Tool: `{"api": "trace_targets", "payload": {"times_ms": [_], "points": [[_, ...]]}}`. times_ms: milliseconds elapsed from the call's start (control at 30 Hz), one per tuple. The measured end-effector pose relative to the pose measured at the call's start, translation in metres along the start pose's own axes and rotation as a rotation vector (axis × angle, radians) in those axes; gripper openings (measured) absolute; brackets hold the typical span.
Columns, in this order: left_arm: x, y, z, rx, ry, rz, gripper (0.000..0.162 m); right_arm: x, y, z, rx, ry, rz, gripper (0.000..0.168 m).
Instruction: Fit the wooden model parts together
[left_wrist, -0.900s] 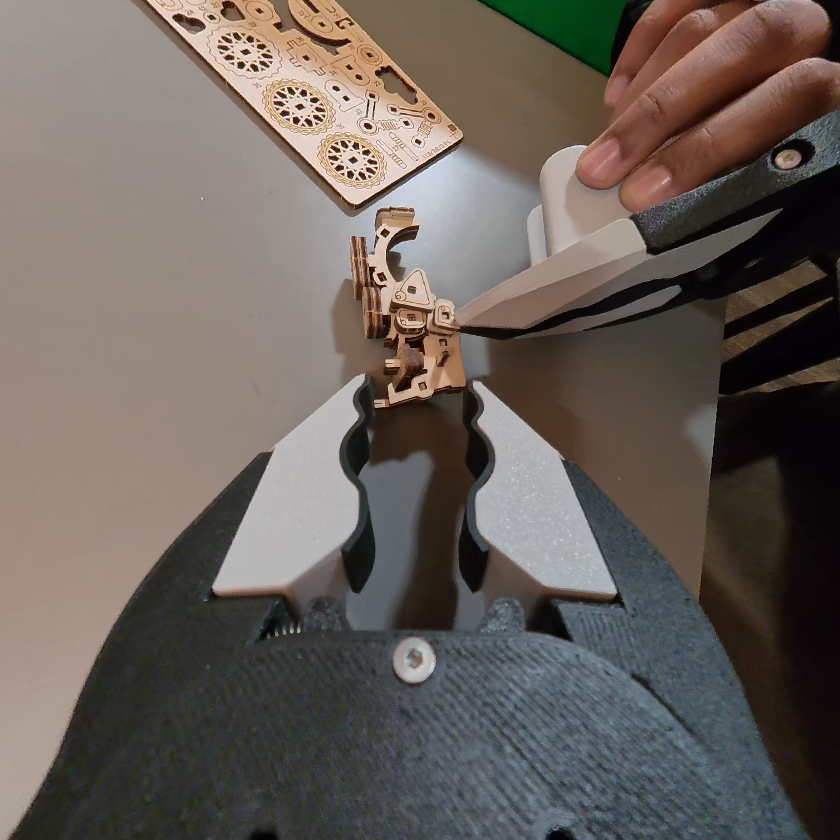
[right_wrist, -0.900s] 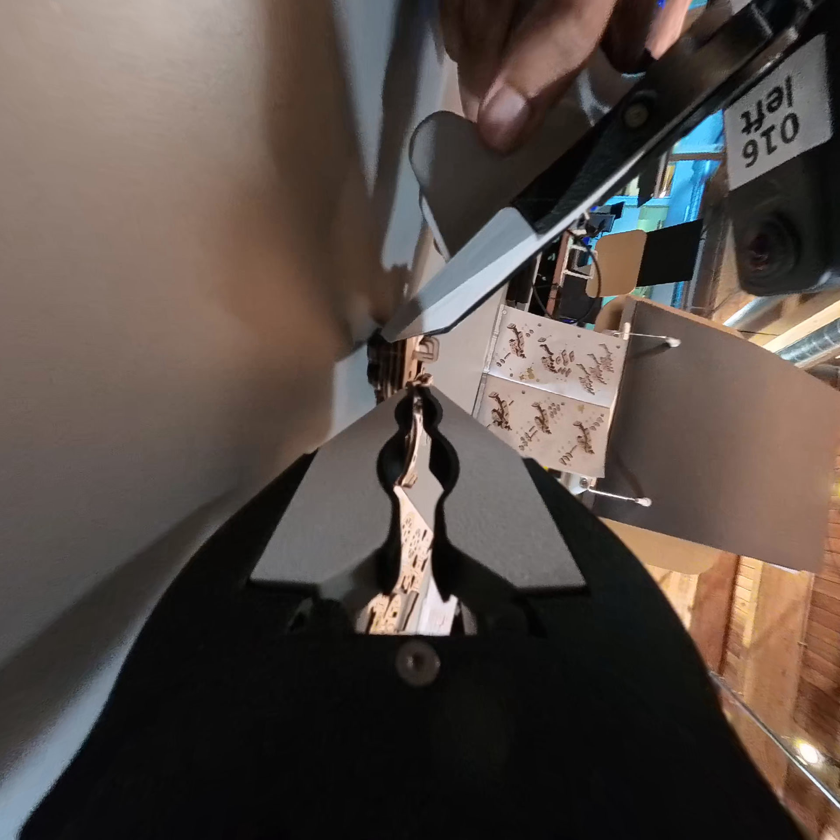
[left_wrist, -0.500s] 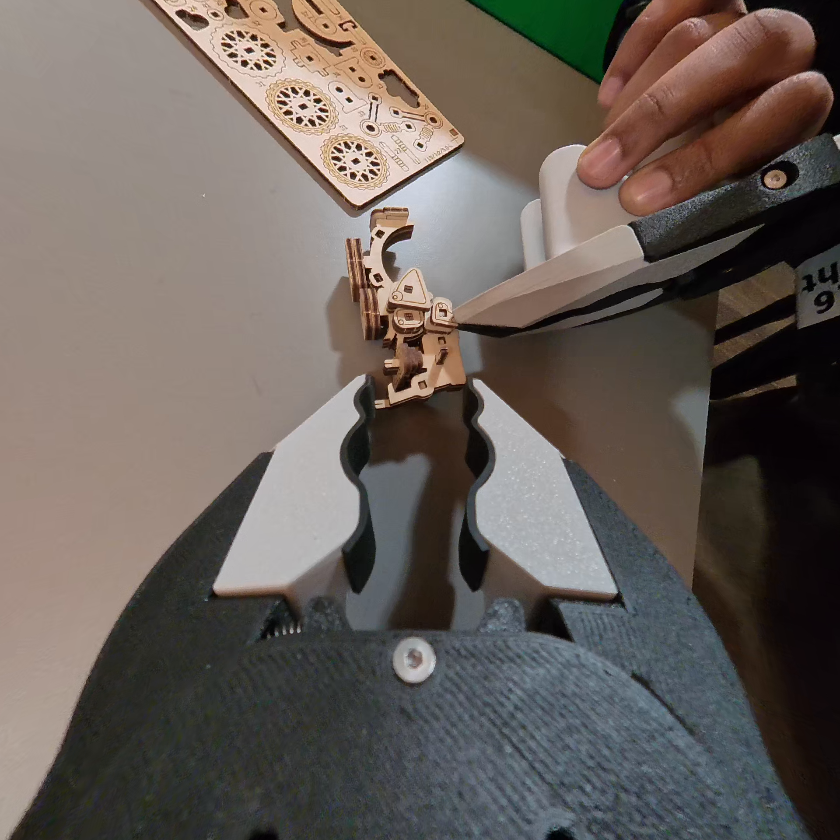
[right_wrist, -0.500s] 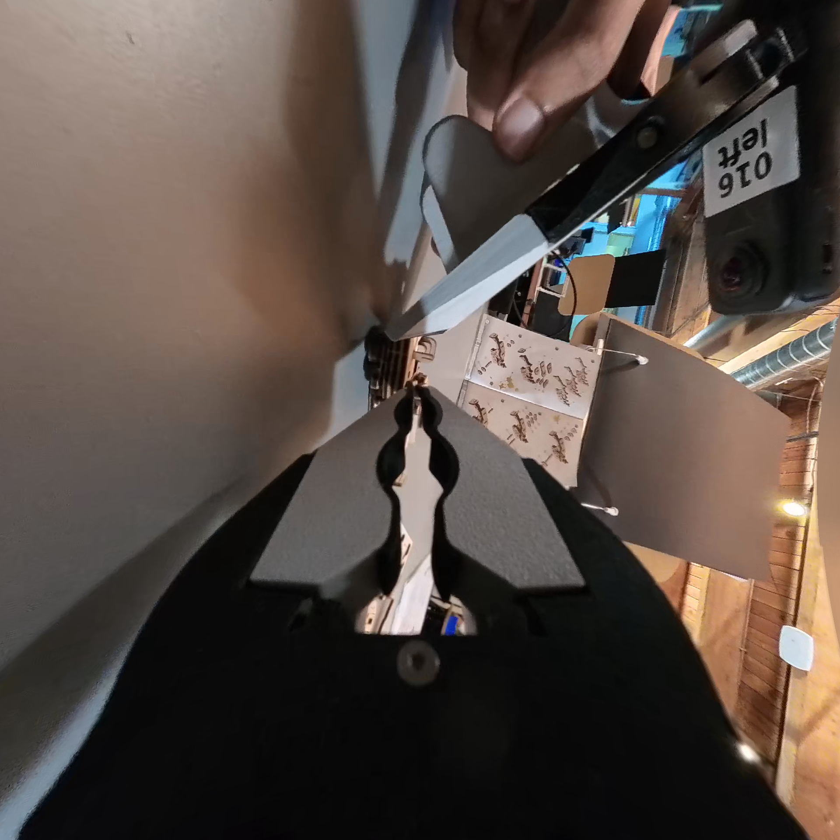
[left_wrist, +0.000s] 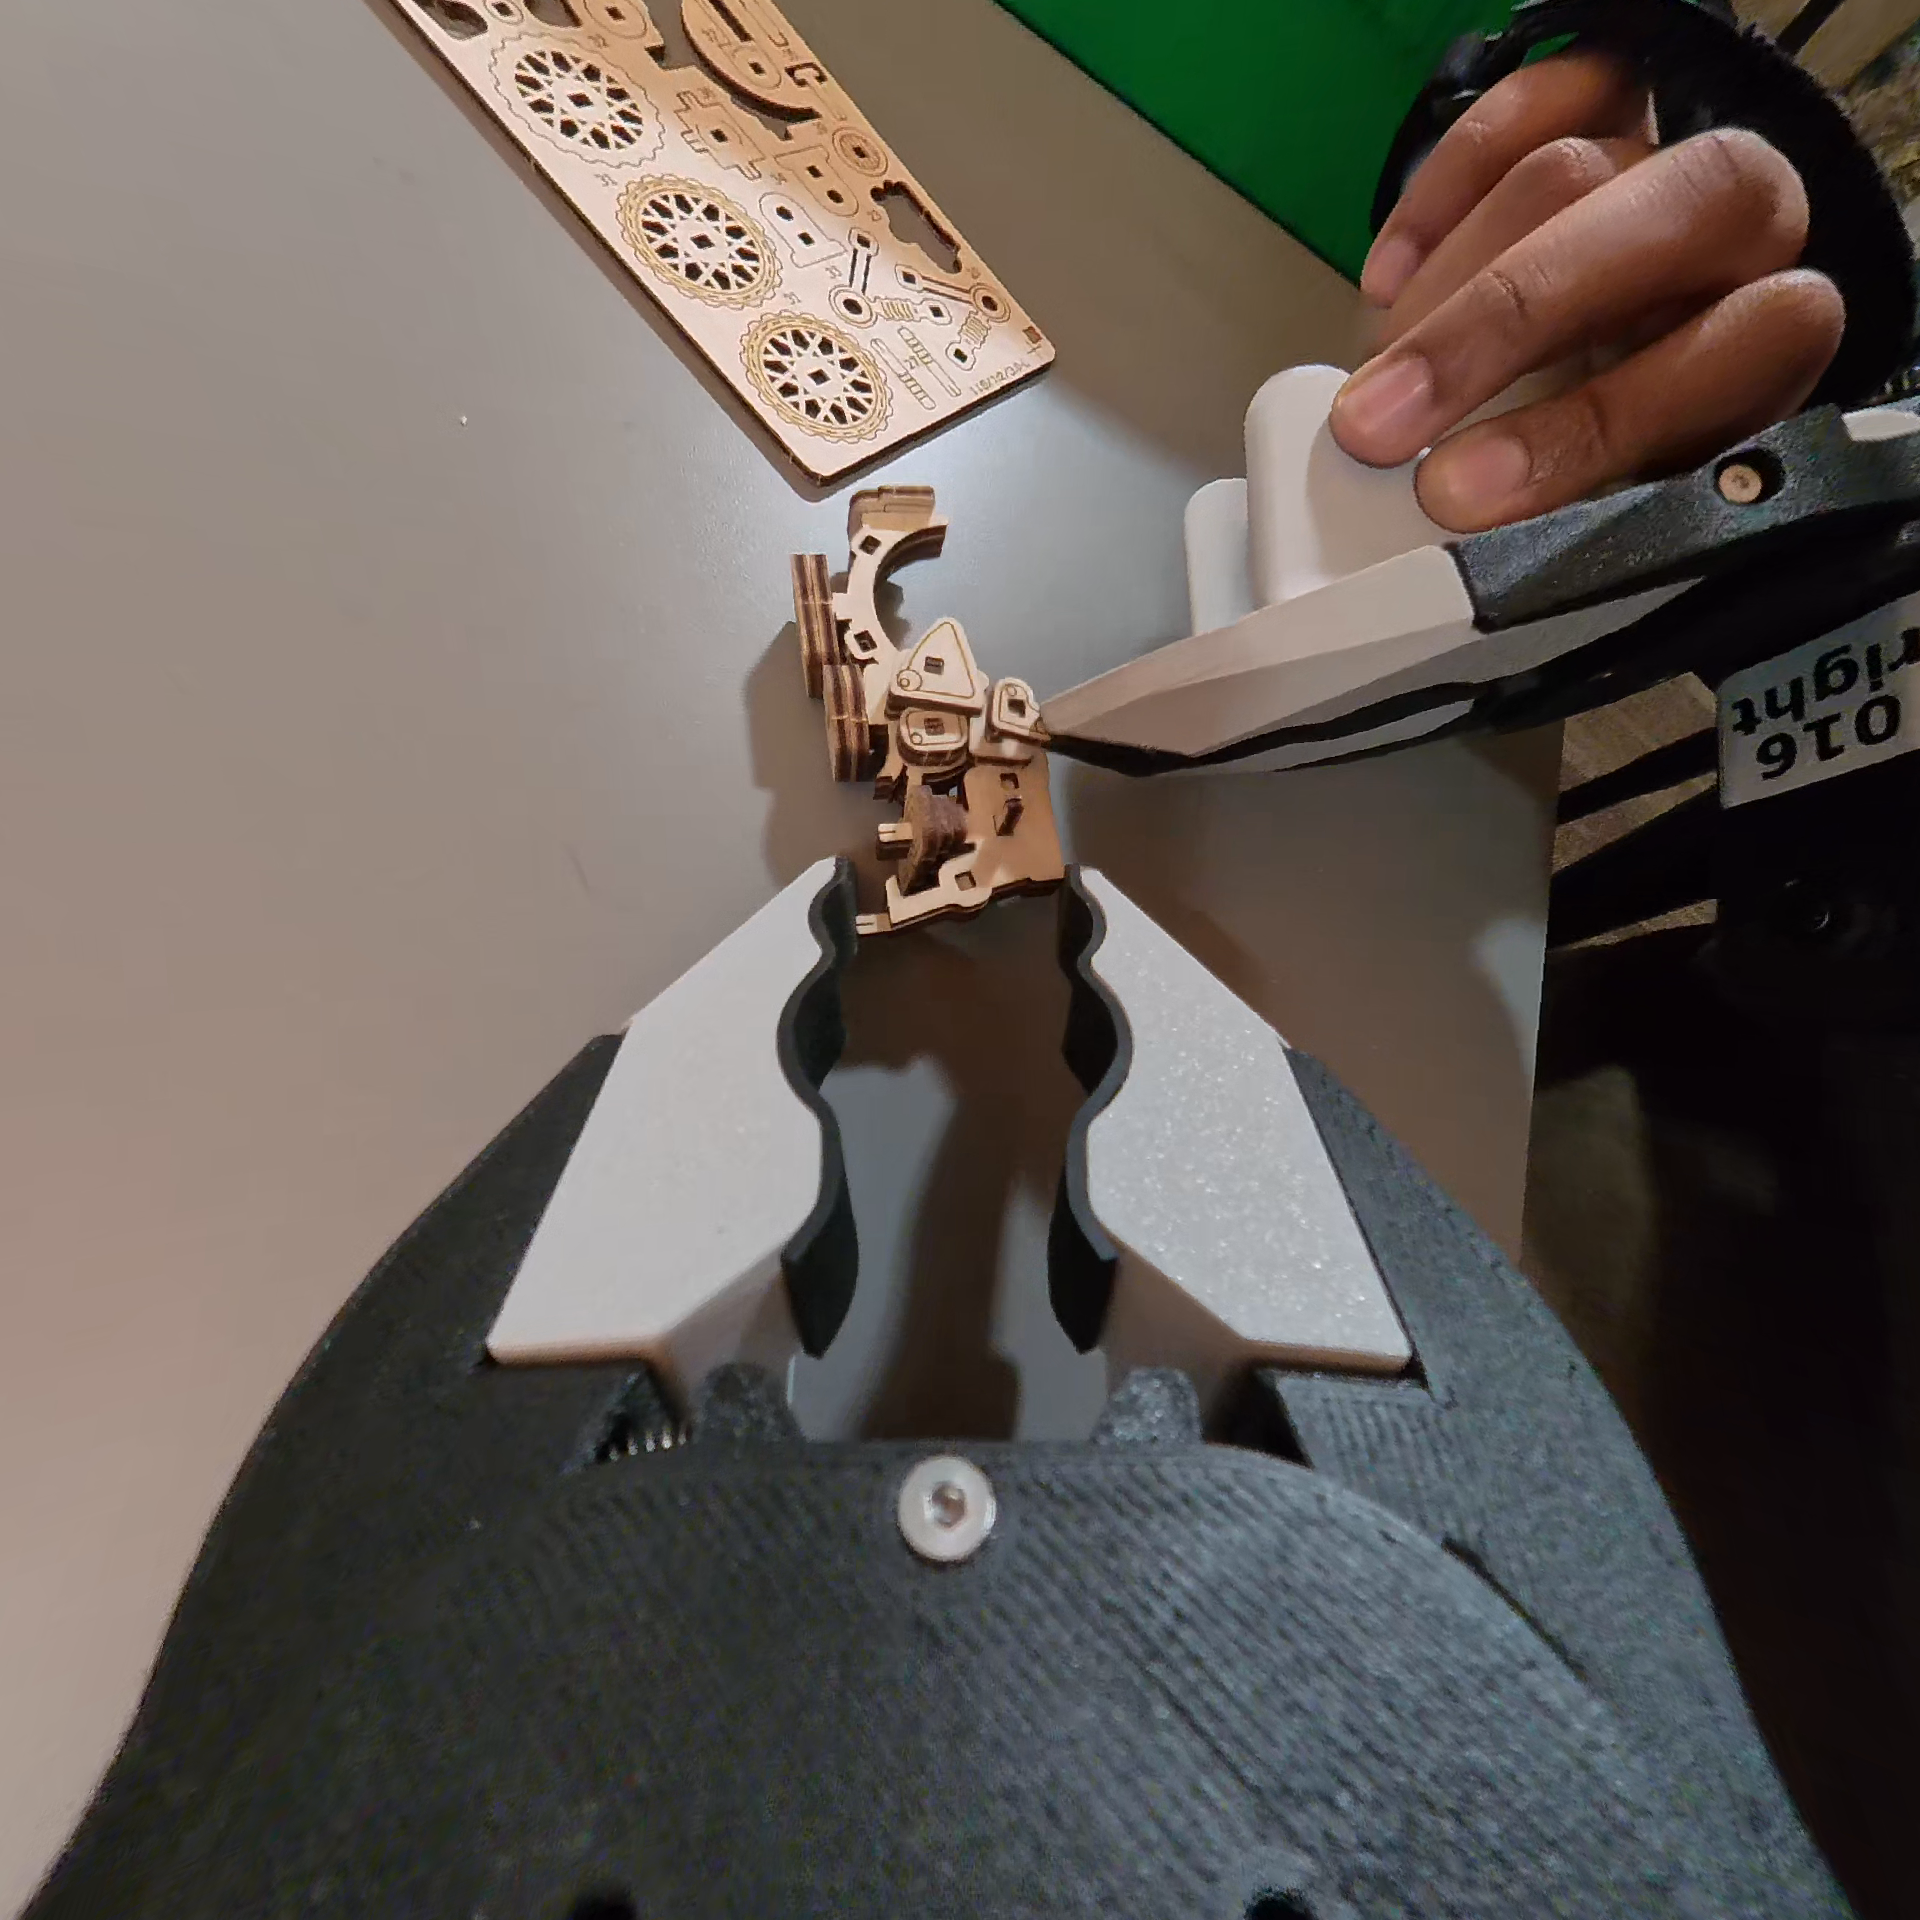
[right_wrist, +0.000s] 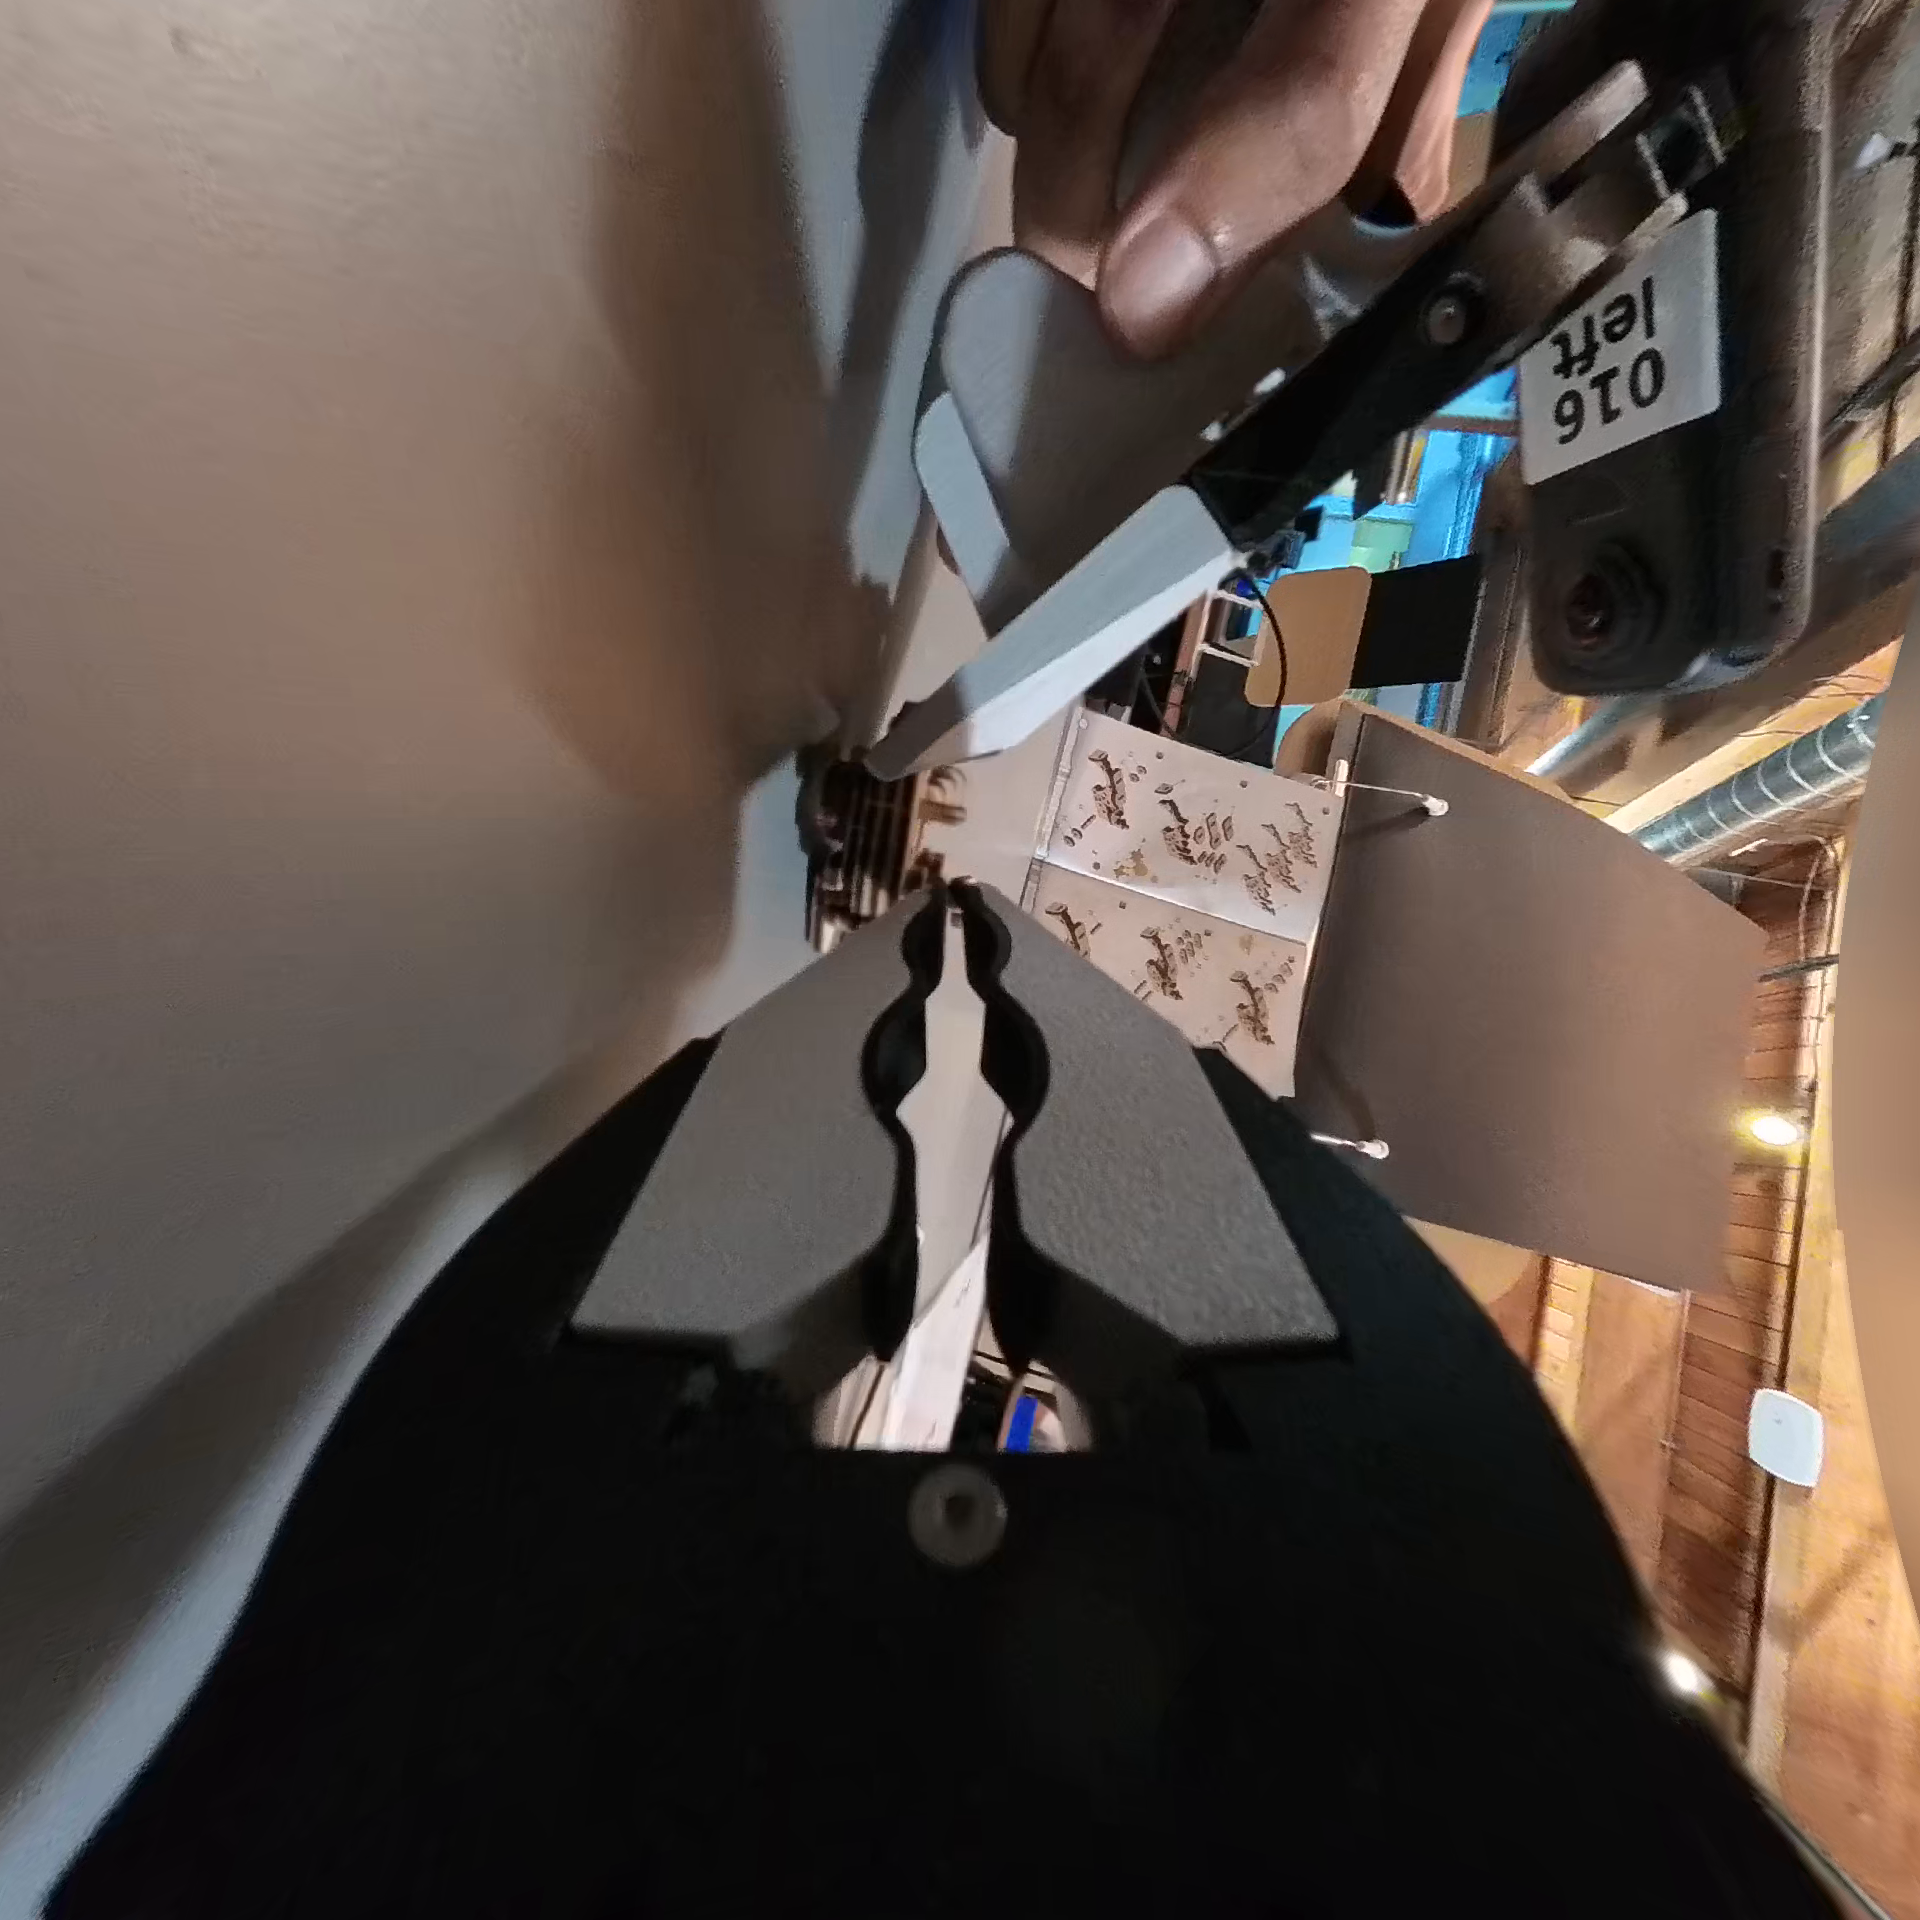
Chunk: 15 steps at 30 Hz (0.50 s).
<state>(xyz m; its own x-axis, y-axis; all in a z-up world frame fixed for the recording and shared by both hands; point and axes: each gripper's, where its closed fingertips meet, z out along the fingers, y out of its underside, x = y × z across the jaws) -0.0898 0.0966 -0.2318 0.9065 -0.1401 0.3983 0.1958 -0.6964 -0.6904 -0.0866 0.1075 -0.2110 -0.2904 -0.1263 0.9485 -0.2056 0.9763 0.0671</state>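
Note:
A partly built wooden model (left_wrist: 935, 748) stands on the grey table (left_wrist: 312, 727). My left gripper (left_wrist: 956, 888) is shut on the model's lower plate, one fingertip on each side. My right gripper (left_wrist: 1044, 725) comes in from the right, and its closed tips pinch a small wooden part (left_wrist: 1013, 712) against the model's upper right side. In the right wrist view the right gripper (right_wrist: 951, 888) is nearly closed at the model's edge (right_wrist: 862, 831), and the left gripper (right_wrist: 883, 764) reaches in from above. The pinched part is barely visible there.
A laser-cut wooden parts sheet (left_wrist: 727, 239) lies on the table behind the model. The table's edge (left_wrist: 1538, 935) runs close on the right. A hand (left_wrist: 1579, 312) holds the right gripper. Printed paper sheets (right_wrist: 1195, 883) show beyond the table. Less than 4 cm separates the two grippers' tips.
The right gripper has swung about its tips, so its handle and label now show in the left wrist view. Its tips stay at the model. The left gripper and model have not moved.

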Motion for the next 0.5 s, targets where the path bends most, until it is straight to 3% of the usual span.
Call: {"api": "trace_targets", "payload": {"times_ms": [500], "points": [[0.0031,0.0004,0.0016,-0.003,0.011,-0.001,0.041,-0.0010,0.0001,-0.0014,0.024,-0.054,0.076,0.001]]}}
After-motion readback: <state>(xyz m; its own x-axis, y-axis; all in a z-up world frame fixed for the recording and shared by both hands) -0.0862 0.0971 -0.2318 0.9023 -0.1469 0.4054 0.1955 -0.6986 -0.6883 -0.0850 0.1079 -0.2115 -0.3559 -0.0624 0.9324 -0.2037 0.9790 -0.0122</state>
